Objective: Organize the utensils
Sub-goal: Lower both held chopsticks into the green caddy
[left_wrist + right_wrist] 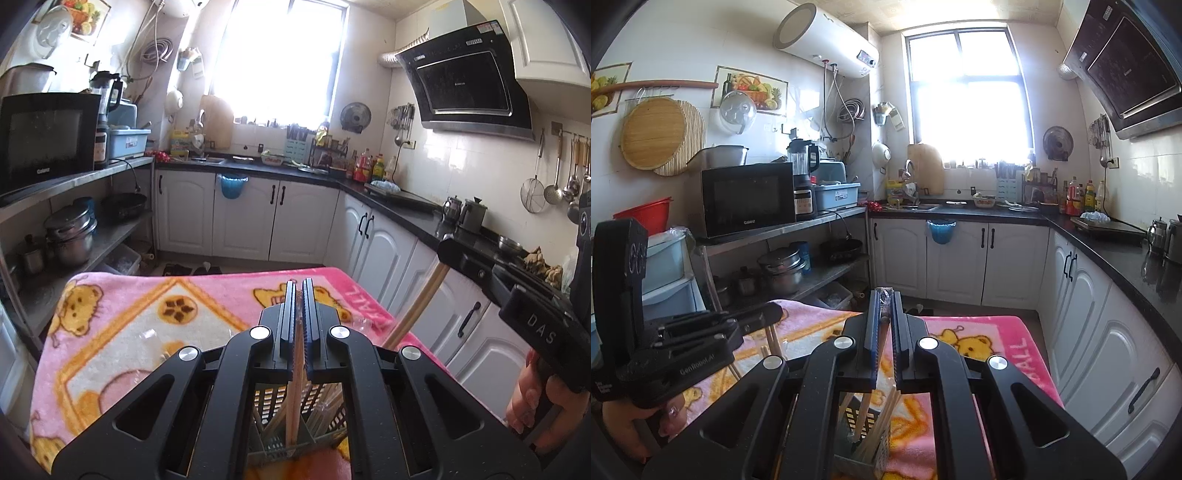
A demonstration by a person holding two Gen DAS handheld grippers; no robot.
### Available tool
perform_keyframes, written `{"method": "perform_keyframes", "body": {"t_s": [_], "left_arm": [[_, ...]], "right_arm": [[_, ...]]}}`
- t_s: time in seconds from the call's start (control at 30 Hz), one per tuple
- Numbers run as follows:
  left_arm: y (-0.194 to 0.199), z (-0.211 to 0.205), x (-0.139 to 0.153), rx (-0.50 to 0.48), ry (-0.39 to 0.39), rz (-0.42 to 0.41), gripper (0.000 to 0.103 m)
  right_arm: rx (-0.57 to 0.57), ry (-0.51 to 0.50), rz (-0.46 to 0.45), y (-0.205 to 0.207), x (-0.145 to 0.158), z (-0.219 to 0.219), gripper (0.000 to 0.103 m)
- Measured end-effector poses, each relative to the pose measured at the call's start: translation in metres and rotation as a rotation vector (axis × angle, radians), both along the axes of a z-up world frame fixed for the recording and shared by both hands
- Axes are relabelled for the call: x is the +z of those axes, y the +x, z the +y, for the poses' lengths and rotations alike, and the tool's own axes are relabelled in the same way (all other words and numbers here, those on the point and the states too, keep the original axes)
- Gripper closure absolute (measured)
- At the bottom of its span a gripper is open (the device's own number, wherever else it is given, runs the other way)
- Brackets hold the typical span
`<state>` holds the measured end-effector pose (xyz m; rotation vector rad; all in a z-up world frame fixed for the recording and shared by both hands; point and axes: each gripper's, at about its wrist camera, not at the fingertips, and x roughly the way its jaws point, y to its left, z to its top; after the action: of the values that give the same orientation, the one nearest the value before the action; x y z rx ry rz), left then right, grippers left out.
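Observation:
My left gripper (pixel 299 286) is shut on a wooden chopstick (pixel 295 387). The stick runs down between the pads into a perforated utensil basket (pixel 271 400) that stands under the gripper and holds several more chopsticks. My right gripper (pixel 885 295) is shut on another wooden chopstick (pixel 865 413), whose lower end reaches into the same basket (pixel 882 448). In the left wrist view the right gripper (pixel 445 247) shows at the right, with its chopstick (pixel 417 306) slanting down. In the right wrist view the left gripper (pixel 775 314) shows at the left, its chopstick (pixel 774 341) below it.
A pink bear-print blanket (pixel 122 314) covers the table under the basket. Clear plastic wrappers (pixel 147 338) lie on it. White cabinets with a black counter (pixel 1108 251) run along the right. A steel shelf (pixel 827 269) with pots and a microwave stands at the left.

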<state>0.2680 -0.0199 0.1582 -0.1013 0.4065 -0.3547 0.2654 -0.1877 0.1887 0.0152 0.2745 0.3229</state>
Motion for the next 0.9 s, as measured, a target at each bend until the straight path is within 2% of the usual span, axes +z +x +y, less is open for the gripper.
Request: {"method": "perform_keyframes", "body": {"t_s": [0.37,0.57,0.9], "left_arm": [[-0.002,-0.004,-0.024,0.009,0.046,0.017,0.101],[-0.001,0.000,-0.038,0.013,0.038,0.039,0.101],[0.000,-0.002,-0.055,0.020,0.072,0.065,0.101]], "right_arm": [[-0.007,-0.005,0.020,0.002,-0.022,0.006,0.097],[-0.010,0.000,0.032,0.005,-0.035,0.008,0.097],[-0.023,0.022,0.064,0.007,-0.053,0.005,0.096]]}}
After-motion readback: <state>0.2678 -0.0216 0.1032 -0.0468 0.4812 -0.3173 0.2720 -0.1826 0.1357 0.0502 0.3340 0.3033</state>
